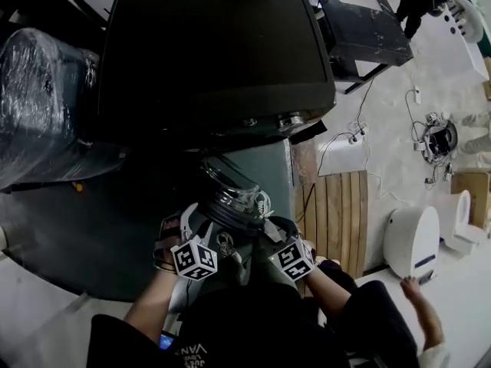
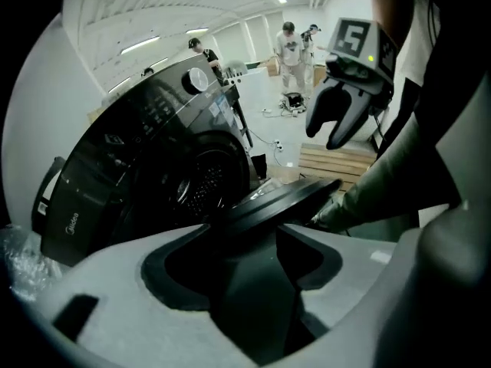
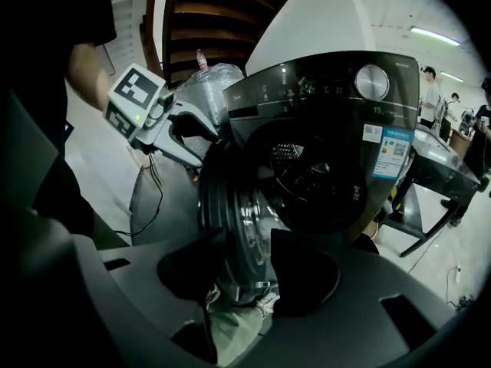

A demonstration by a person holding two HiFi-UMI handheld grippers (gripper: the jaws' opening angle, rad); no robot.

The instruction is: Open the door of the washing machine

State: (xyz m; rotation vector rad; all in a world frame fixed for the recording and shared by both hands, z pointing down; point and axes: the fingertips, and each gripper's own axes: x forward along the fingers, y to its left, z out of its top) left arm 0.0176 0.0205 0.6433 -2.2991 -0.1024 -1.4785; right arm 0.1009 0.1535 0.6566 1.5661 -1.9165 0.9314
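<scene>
Below you, a pale floor (image 1: 391,121) carries the black washing machine (image 1: 215,44), with a dark grey sheet (image 1: 69,228) spread in front of it. A slatted wooden pallet (image 1: 341,213) lies just beside the sheet's right edge. A white plug strip (image 1: 357,136) and its cable trail across the floor beyond the pallet. A white rounded unit (image 1: 410,240) stands further right. A plastic-wrapped bundle (image 1: 38,106) sits at the machine's left.
</scene>
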